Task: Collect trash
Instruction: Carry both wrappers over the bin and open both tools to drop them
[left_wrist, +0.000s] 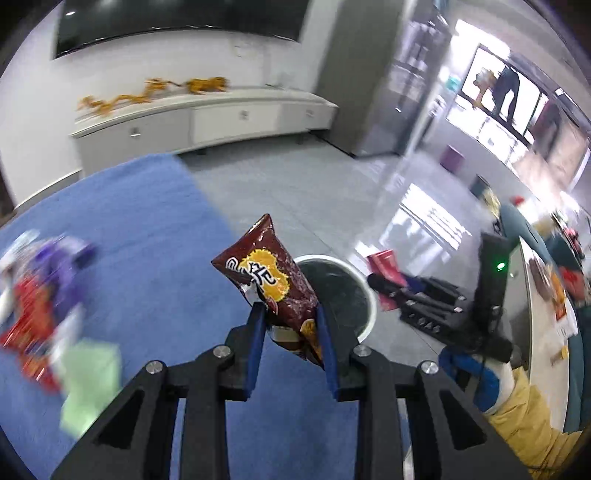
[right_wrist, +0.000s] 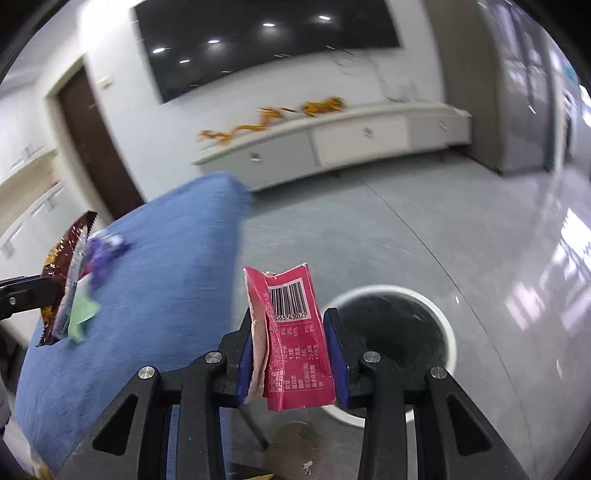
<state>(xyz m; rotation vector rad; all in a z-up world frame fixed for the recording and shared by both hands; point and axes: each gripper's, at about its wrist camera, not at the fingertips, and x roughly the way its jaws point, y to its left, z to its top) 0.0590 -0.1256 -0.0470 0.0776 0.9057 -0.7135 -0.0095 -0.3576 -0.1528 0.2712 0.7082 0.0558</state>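
Carrying a crinkled dark-brown foil snack bag (left_wrist: 271, 284), the left gripper (left_wrist: 290, 325) clamps its lower end. The right gripper (right_wrist: 290, 354) pinches an upright pink barcoded wrapper (right_wrist: 291, 339); the round white-rimmed bin (right_wrist: 439, 314) lies just ahead-right of it, seemingly nearer this hand

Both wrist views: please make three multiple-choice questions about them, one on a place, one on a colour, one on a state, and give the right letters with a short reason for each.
1. Where is the bin?
A. on the blue table
B. on the grey floor beside the table
C. on the white cabinet

2. What colour is the wrapper in the right gripper?
A. pink
B. green
C. purple

3. In what state is the left gripper?
A. open and empty
B. shut on a green paper
C. shut on the brown bag

Answers:
1. B, its white rim stands on the floor, past the edge of the table.
2. A, it is pink with a barcode, between the blue pads.
3. C, both pads press the lower part of the bag.
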